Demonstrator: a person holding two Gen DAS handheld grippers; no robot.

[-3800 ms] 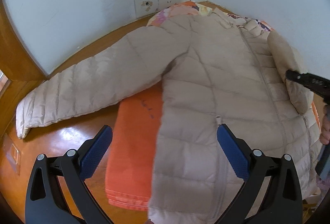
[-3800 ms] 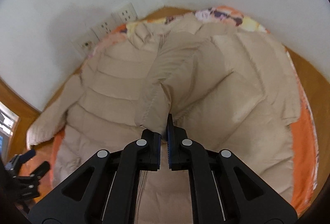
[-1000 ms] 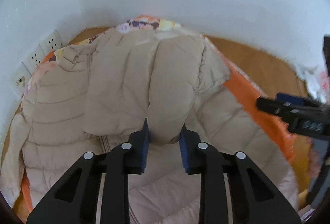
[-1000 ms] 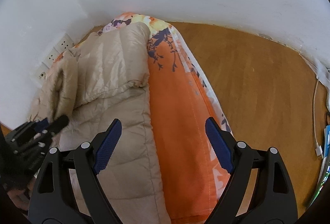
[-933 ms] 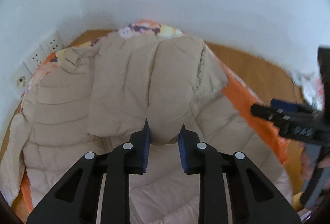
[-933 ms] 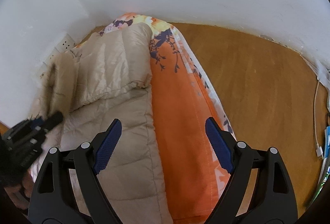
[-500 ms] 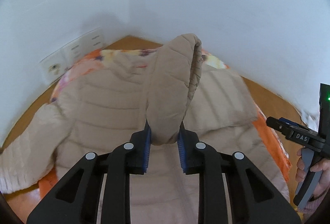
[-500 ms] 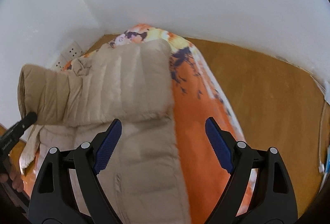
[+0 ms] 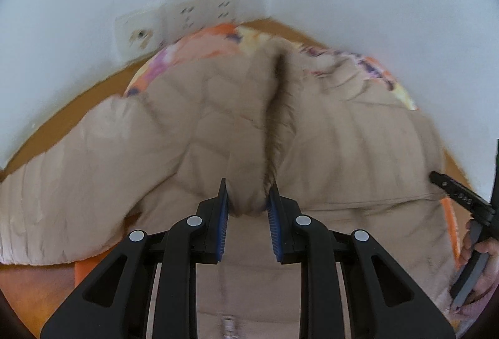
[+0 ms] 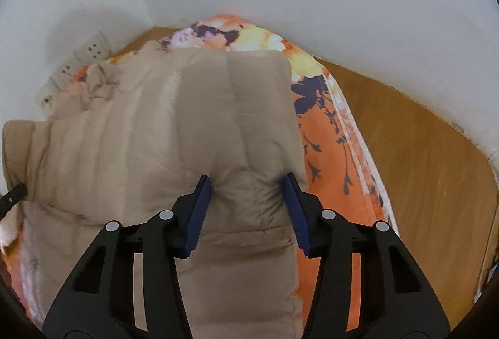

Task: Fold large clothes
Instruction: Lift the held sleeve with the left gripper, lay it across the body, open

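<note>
Left wrist view puts the beige quilted jacket (image 9: 343,145) across the whole middle of the frame, spread on an orange floral blanket (image 9: 199,46) that lies on the wooden floor (image 9: 62,127) in a wall corner, one sleeve trailing to the lower left. The left gripper (image 9: 248,214) stands narrow, its blue pads pinching the cuff end of the other sleeve (image 9: 249,133) low in the centre, lifted above the jacket body. In the right wrist view the right gripper (image 10: 248,208) sits at middling width; its jaws have just been closing and the pads now press into a puffed fold of the jacket at lower centre, near its right-hand edge beside the blanket. The jacket looks light, soft and thick with filling, with a smooth shell that I judge slippery; it will likely spring back and slide instead of keeping a crease. Better holds would be the cuffs, hem and seams, where the cloth is thinner and stitched, not the padded panels. The wall sockets (image 9: 187,17) at upper left carry no legible writing, and small markings on the other gripper at the right edge are too blurred to read.
</note>
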